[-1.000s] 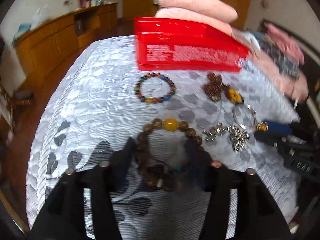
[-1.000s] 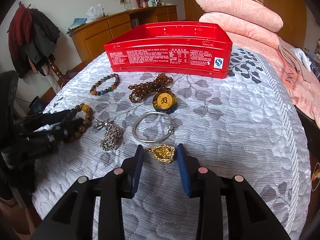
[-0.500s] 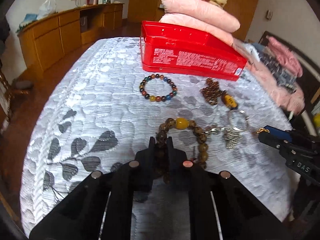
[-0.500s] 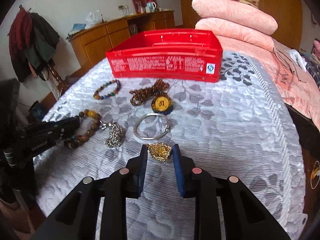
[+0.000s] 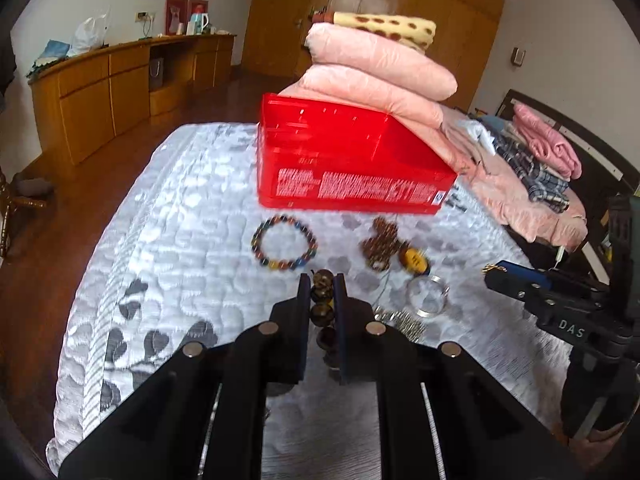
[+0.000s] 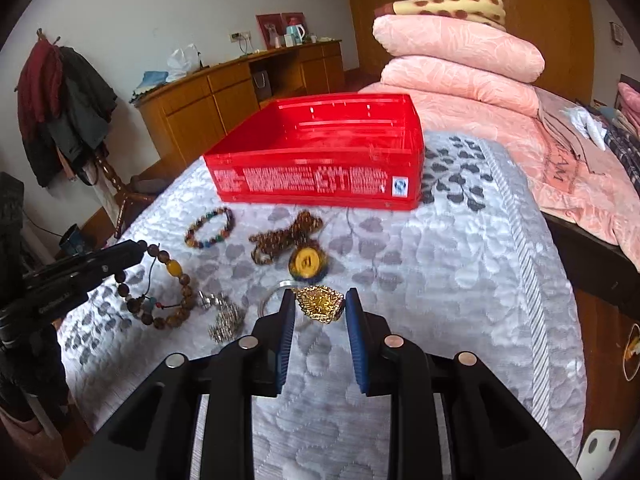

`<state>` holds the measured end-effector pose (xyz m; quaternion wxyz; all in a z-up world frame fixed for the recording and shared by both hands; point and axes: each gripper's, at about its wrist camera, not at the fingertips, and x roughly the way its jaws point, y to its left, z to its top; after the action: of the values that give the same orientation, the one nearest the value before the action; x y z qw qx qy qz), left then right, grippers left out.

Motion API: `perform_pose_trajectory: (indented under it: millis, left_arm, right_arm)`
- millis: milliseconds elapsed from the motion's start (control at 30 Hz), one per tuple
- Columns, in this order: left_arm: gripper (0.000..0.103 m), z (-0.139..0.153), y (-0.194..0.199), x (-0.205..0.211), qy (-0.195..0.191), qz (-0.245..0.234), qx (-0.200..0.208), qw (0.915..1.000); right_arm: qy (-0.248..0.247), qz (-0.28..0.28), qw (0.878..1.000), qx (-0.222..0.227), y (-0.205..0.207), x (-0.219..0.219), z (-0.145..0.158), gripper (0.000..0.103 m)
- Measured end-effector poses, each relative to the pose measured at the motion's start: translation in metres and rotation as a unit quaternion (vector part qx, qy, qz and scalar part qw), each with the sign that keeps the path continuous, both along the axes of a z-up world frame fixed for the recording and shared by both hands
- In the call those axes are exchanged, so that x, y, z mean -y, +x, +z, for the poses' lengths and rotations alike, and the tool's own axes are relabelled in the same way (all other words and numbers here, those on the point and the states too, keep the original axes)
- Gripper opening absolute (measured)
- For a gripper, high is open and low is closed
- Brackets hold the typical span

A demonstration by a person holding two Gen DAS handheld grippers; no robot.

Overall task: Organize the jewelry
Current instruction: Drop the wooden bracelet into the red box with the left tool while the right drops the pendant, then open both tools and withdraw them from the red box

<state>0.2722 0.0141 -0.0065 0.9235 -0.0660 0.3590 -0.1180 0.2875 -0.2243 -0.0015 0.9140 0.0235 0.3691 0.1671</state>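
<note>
Brown wooden beads of a bracelet point(image 5: 322, 292) sit pinched between the closed jaws of the left gripper point(image 5: 322, 286), and in the right wrist view the rest of the loop dangles from that gripper over the bed point(image 6: 460, 280). The right gripper point(image 6: 320, 304) is pressed onto a gold ornament point(image 6: 320, 303), held at its fingertips clear of the quilt.

Risks from here, as I judge them: the bracelet is held by only a bead or two, so a swing could let the round beads slip out, or the hanging loop could catch on the silver chain point(image 6: 226, 318) lying below it. The gold ornament is gripped across uneven edges and could twist free on the way to the box. Both grippers heading for the same box could also bump each other.

The red box point(image 6: 320, 178) stands open at the far side of the quilt, in front of the pink bedding point(image 6: 460, 68). What shows of its inside looks empty. A multicoloured bead bracelet point(image 6: 210, 227), an amber necklace with a round yellow pendant point(image 6: 306, 262) and a silver bangle point(image 5: 427, 295) lie on the bed, not yet boxed.
</note>
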Motion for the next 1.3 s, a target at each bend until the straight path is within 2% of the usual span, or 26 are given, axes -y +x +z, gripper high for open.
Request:
perform_pose_trajectory:
  millis: [300, 833, 1067, 1300]
  left_arm:
    - [0.010, 0.033, 0.013, 0.006, -0.007, -0.006, 0.043, 0.9990]
    - [0.010, 0.060, 0.102, 0.023, -0.005, -0.009, 0.057, 0.9983]
    - [0.010, 0.069, 0.153, 0.026, -0.015, -0.004, 0.064, 0.9978]
    - [0.010, 0.055, 0.192, 0.031, -0.020, -0.004, 0.047, 0.9987]
  right_arm:
    - [0.009, 0.005, 1.000, 0.028, 0.024, 0.000, 0.029, 0.025]
    - [0.002, 0.004, 0.999, 0.036, 0.102, -0.009, 0.060, 0.025]
    - [0.006, -0.006, 1.000, 0.023, 0.151, -0.010, 0.059, 0.025]
    - [0.004, -0.013, 1.000, -0.002, 0.190, -0.013, 0.042, 0.025]
